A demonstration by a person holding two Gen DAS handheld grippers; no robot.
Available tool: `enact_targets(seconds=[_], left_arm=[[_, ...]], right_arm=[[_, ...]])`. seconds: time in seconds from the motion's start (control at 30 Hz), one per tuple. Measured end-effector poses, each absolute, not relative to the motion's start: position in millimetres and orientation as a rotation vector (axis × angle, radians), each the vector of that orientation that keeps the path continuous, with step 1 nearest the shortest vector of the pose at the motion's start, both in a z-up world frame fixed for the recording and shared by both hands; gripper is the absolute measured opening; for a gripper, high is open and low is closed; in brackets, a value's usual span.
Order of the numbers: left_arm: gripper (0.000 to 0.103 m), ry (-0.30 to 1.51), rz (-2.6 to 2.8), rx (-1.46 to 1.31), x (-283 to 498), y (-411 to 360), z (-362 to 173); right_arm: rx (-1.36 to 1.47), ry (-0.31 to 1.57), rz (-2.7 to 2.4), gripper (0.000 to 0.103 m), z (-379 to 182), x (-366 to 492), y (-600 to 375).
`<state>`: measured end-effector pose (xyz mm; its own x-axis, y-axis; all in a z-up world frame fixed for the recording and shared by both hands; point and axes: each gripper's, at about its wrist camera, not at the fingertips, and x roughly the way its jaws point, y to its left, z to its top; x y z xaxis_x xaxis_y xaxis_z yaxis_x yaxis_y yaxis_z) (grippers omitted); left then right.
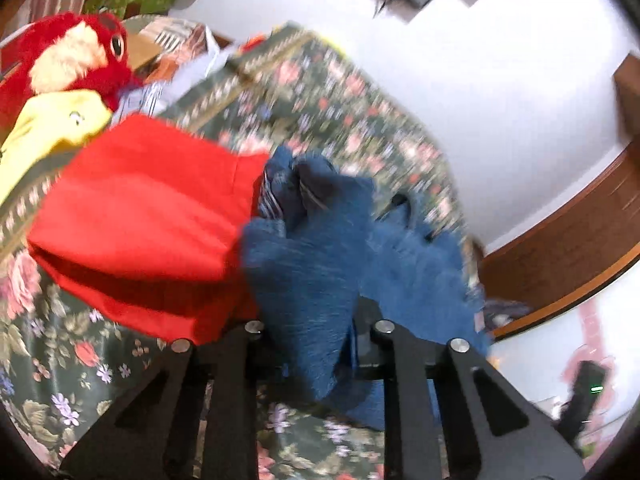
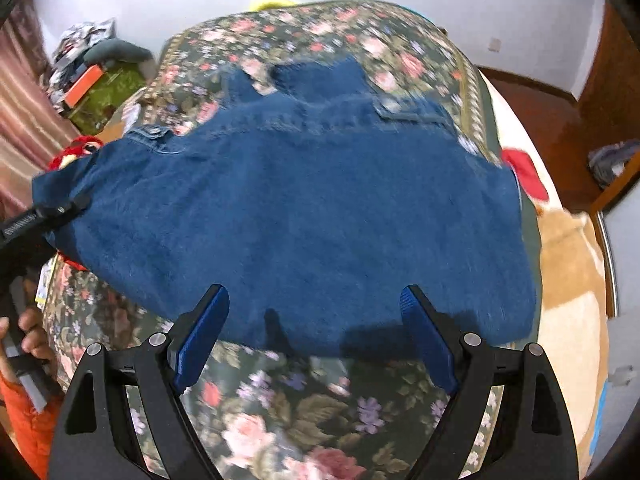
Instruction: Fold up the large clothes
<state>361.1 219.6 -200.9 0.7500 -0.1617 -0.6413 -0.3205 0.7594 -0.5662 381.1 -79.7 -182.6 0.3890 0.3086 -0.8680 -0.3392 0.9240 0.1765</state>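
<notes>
- floral bedspread (image 2: 304, 412) covers a bed that fills both views; white walls behind.
- denim garment (image 2: 304, 208) lies spread across the bedspread, collar end far from the right camera, near hem just ahead of the right gripper.
- right gripper (image 2: 314, 336): fingers spread wide, hovering over the near hem, holding nothing.
- left gripper (image 1: 316, 332): pinched on a bunched edge of the denim (image 1: 320, 264); fingertips are hidden under the cloth.
- step in hand, as judged: the left side is gathered for a fold. to do it well, the right gripper should take the hem at a matching corner, so both edges travel together and the fold line stays straight; keep the cloth taut and low to avoid dragging the bedspread.
- left view alone shows a red cloth (image 1: 148, 224) touching the denim, a red plush (image 1: 76, 56) and a yellow plush (image 1: 48, 128) beyond it.
- right view alone shows the garment's full outline, the left gripper's tip (image 2: 48, 216) clamped at its left edge, and the hand (image 2: 28, 336) behind it.
</notes>
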Motion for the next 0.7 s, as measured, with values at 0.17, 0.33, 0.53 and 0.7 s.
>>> enact_targets(seconds=[0.17, 0.33, 0.53, 0.7], left_arm=[[0.011, 0.627, 0.0, -0.647, 346, 219, -154], [0.011, 0.59, 0.021, -0.56, 338, 213, -137], [0.011, 0.596, 0.038, -0.477, 345, 195, -132], [0.011, 0.57, -0.01, -0.385, 359, 152, -114]], right_arm=[[-0.113, 1.084, 0.461, 0.085, -184, 388, -39], [-0.145, 1.189, 0.52, 0.085, -220, 395, 3], [-0.116, 1.243, 0.568, 0.086, -248, 394, 21], [-0.049, 1.26, 0.638, 0.086, -239, 396, -5]])
